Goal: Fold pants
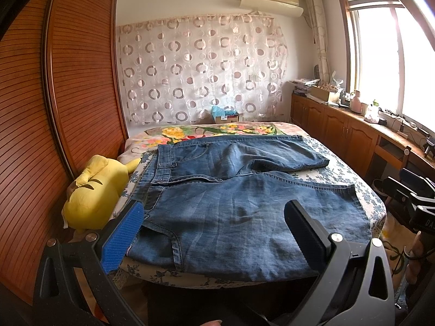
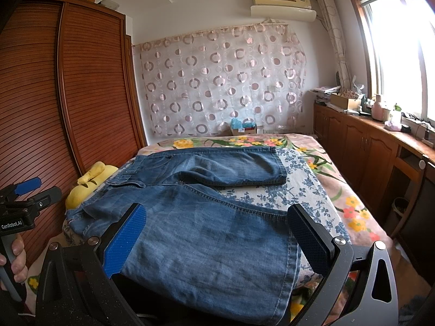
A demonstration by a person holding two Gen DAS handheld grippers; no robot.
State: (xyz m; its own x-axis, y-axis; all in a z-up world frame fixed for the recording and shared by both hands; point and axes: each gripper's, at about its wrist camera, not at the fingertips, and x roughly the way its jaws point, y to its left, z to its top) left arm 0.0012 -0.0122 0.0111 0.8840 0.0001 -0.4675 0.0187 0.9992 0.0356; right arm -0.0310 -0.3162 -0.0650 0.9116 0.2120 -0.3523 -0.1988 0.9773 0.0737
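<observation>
Blue denim pants [image 1: 231,198] lie spread flat on the bed, waistband to the left, both legs running to the right and apart. My left gripper [image 1: 214,233] is open and empty, hovering over the near hip and thigh area by the bed's front edge. My right gripper [image 2: 217,236] is open and empty, above the near leg of the pants [image 2: 206,239], whose hem hangs over the bed's front edge. The far leg [image 2: 231,168] lies flat further back. Each gripper shows at the edge of the other's view: the right one [image 1: 410,198] and the left one [image 2: 24,193].
A yellow plush toy [image 1: 95,195] lies at the bed's left edge against the wooden wardrobe [image 1: 54,108]. The bed [image 2: 326,174] has a floral cover. Wooden cabinets [image 2: 367,146] with clutter run along the right under the window. A box [image 2: 243,129] stands beyond the bed.
</observation>
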